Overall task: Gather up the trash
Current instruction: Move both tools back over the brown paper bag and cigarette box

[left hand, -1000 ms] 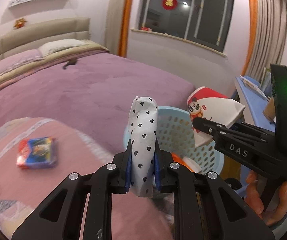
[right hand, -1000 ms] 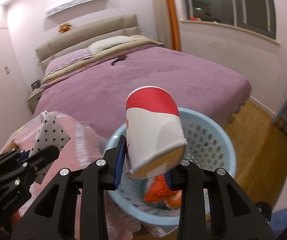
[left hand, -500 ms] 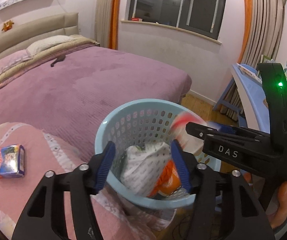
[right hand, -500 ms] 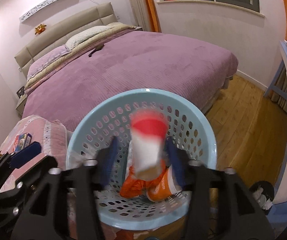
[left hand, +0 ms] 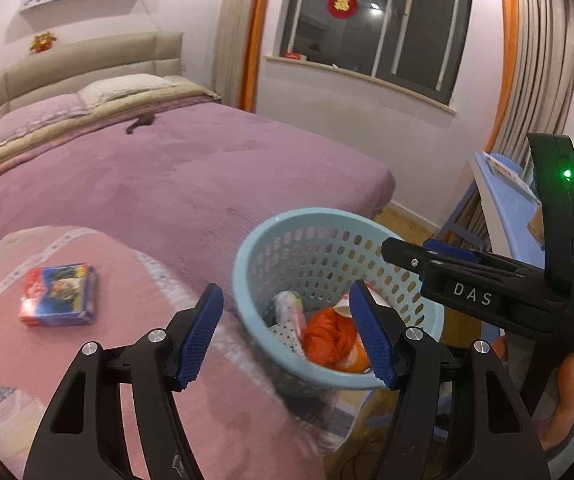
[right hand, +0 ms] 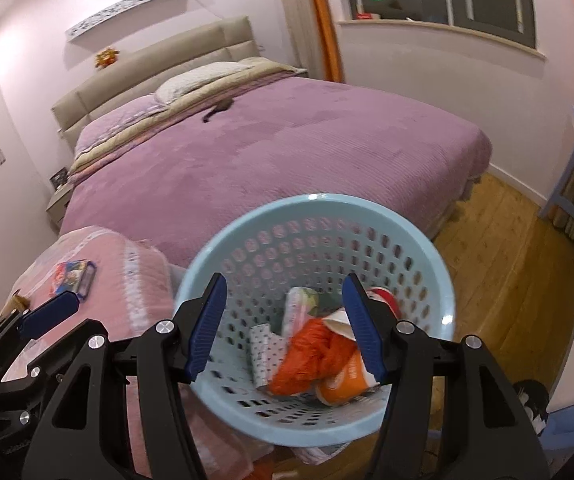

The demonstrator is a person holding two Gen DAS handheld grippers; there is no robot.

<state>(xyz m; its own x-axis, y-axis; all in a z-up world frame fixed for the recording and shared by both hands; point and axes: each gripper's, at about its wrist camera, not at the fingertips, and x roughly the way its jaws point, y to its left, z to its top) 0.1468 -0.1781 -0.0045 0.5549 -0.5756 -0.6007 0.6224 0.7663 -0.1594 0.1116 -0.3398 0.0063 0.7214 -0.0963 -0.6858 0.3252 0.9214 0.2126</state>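
Holding both grippers over the light-blue basket [right hand: 443, 292], I have nothing in either one. My left gripper [left hand: 287, 336] has just been opening and its blue pads stand wide apart with only air between them; my right gripper [right hand: 285, 322] has just been opening too, jaws parted and empty, and in the left view it reaches in from the right edge [left hand: 415, 254] above the basket's rim.

The trash lies in the bottom of the basket — a polka-dot paper wrapper [right hand: 263, 354], crumpled orange plastic [right hand: 311, 356], an orange cup [right hand: 345, 384] and a red-and-white paper cup [right hand: 383, 300] against the far wall, partly hidden behind my right finger.

Just left of the basket is a pink quilted cover [left hand: 135, 320], and on it a small colourful box [left hand: 59, 300] lies flat, well apart from the basket.

Beyond these stretches the bed [left hand: 175, 184] with its purple spread — a small dark object [left hand: 141, 123] near the pillows — then the window [left hand: 375, 28] and the curtains.
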